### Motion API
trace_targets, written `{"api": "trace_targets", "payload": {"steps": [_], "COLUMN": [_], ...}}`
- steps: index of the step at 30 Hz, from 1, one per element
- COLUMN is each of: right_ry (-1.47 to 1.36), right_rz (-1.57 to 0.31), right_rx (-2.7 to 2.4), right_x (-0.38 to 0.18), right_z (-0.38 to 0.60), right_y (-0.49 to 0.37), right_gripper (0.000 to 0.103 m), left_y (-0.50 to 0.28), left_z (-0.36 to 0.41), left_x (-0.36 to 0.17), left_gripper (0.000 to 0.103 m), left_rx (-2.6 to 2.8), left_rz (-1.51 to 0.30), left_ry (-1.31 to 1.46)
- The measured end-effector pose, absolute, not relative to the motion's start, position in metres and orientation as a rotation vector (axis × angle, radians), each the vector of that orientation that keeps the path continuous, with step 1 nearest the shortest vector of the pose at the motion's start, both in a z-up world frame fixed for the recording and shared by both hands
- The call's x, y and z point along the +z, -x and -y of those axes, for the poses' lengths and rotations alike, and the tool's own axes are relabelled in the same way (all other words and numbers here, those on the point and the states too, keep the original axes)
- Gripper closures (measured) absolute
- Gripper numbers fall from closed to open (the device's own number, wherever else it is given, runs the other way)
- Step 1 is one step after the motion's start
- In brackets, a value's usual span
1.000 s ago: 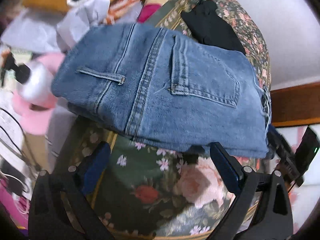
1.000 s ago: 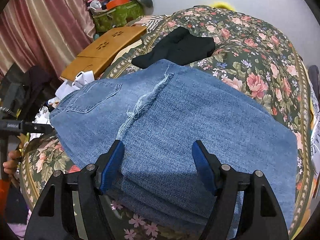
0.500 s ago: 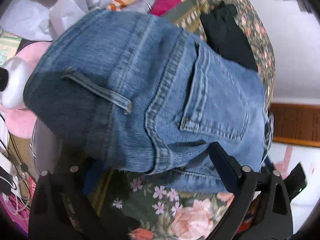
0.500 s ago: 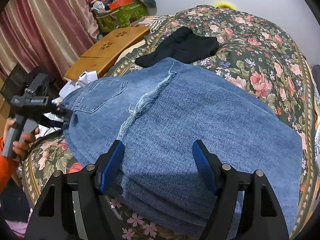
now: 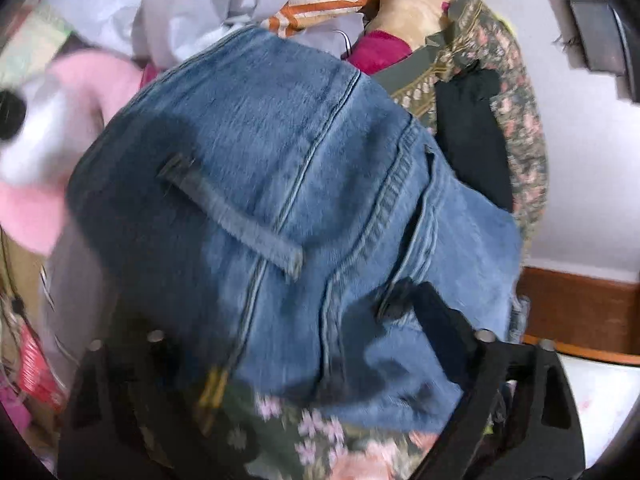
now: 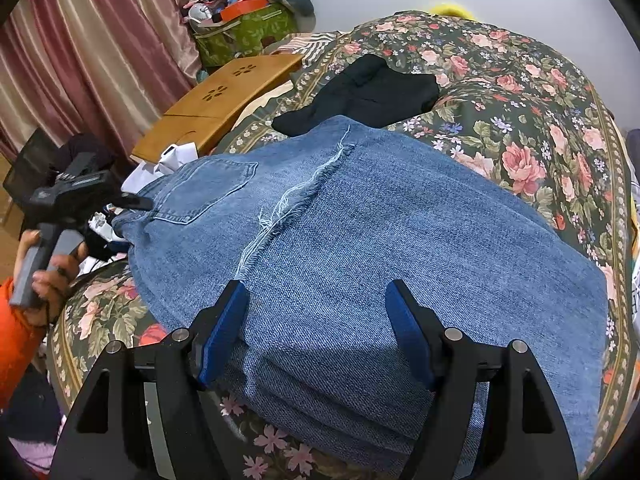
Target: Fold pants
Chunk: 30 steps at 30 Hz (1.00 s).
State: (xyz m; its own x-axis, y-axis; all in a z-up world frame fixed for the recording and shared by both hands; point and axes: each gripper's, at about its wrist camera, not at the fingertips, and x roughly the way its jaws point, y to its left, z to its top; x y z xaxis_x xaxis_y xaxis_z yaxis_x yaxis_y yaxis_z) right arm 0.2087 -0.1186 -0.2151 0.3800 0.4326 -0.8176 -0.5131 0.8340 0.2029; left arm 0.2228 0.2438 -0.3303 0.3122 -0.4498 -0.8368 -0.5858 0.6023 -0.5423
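Lying on a floral bedspread (image 6: 520, 92) in a cluttered bedroom: folded jeans (image 6: 400, 220), stacked in layers, with black cloth (image 6: 372, 92) just beyond and a wooden tray (image 6: 224, 96) far left.

Hovering at the near edge of the stack: right gripper (image 6: 316, 328), fingers fairly wide, one on each side of the denim, not squeezing it.

Coming in at the waistband end, on the left: left gripper (image 5: 288, 344), picture blurred, jaws just closing with the denim between them; firm pinching not yet visible, left finger hidden in shadow.

Advisable for this step: taking all layers at the waistband together, keeping the right side steady, lifting both ends evenly, avoiding dragging the top layer out of line.
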Motion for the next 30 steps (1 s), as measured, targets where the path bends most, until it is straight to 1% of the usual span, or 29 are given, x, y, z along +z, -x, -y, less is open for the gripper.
{"api": "trace_targets", "payload": {"steps": [2, 4, 10, 11, 12, 18, 20, 24, 26, 30], "right_ry": [0.086, 0.084, 0.046, 0.036, 0.024, -0.034, -0.031, -0.077, -0.115, -0.197], "right_rz": [-1.016, -1.015, -1.017, -1.020, -1.023, -0.975, -0.962, -0.971, -0.991, -1.044], "right_rx": [0.606, 0.607, 0.616, 0.613, 0.609, 0.530, 0.479, 0.398, 0.368, 0.366], "right_x": [-0.215, -0.215, -0.211, -0.209, -0.207, -0.187, -0.185, -0.190, -0.199, -0.221], "right_z": [0.120, 0.119, 0.127, 0.130, 0.136, 0.188, 0.205, 0.241, 0.257, 0.273], "right_y": [-0.210, -0.210, -0.207, -0.206, -0.204, -0.187, -0.183, -0.181, -0.184, -0.192], "right_gripper": [0.032, 0.032, 0.034, 0.037, 0.038, 0.037, 0.036, 0.036, 0.036, 0.034], "left_y": [-0.230, -0.233, -0.231, -0.229, -0.230, -0.213, -0.208, -0.209, -0.214, -0.230], "left_z": [-0.241, -0.239, -0.210, -0.204, -0.198, -0.159, -0.139, -0.097, -0.077, -0.021], "left_x": [-0.325, -0.314, -0.260, -0.247, -0.234, -0.144, -0.118, -0.075, -0.063, -0.047], "left_gripper": [0.035, 0.059, 0.065, 0.066, 0.066, 0.067, 0.067, 0.068, 0.069, 0.071], "left_rx": [0.133, 0.165, 0.250, 0.259, 0.266, 0.330, 0.328, 0.242, 0.194, 0.026], "left_rz": [-1.308, -1.268, -1.116, -1.080, -1.046, -0.780, -0.703, -0.616, -0.600, -0.635], "left_ry": [0.932, 0.828, 0.512, 0.460, 0.414, 0.065, -0.011, -0.046, -0.051, -0.043]}}
